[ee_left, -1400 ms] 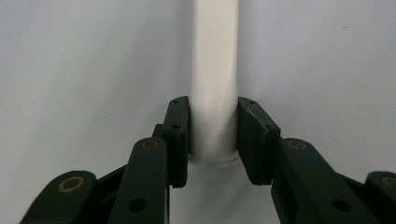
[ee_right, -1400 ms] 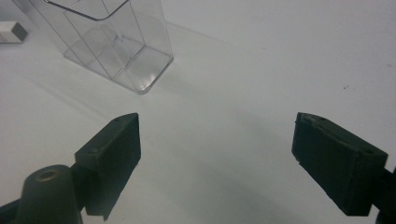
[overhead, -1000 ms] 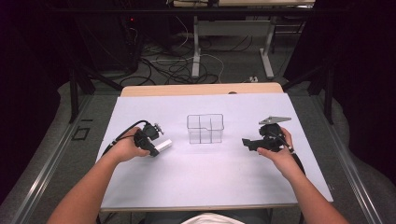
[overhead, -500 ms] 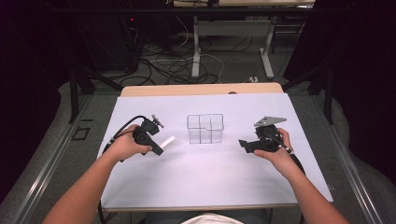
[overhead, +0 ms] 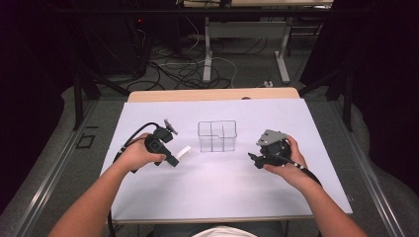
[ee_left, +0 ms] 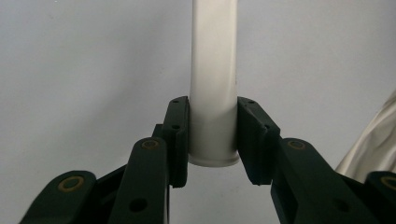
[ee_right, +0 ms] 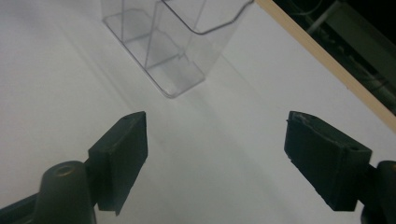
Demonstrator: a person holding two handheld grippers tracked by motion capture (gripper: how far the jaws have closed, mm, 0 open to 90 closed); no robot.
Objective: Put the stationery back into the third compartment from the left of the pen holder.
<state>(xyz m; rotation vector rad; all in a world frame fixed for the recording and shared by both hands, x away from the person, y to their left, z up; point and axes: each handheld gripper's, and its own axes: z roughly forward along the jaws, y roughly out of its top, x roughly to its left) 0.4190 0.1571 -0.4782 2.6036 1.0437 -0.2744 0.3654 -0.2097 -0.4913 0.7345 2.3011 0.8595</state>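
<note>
Holding, left gripper (ee_left: 212,140): jaws pinch the white tube (ee_left: 213,84) near its lower end; since a second ago it has lifted off the table (overhead: 217,197), nearer the left edge.
Clear divided box (overhead: 217,136): unmoved, mid-table, likely the tube's destination.
Right gripper (ee_right: 233,163): jaws spread, just narrowing, nothing between them.

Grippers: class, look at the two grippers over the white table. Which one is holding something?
The left gripper, at the left of the high view: its pads clamp a white tube. The right gripper stands open with nothing between its pads.
</note>
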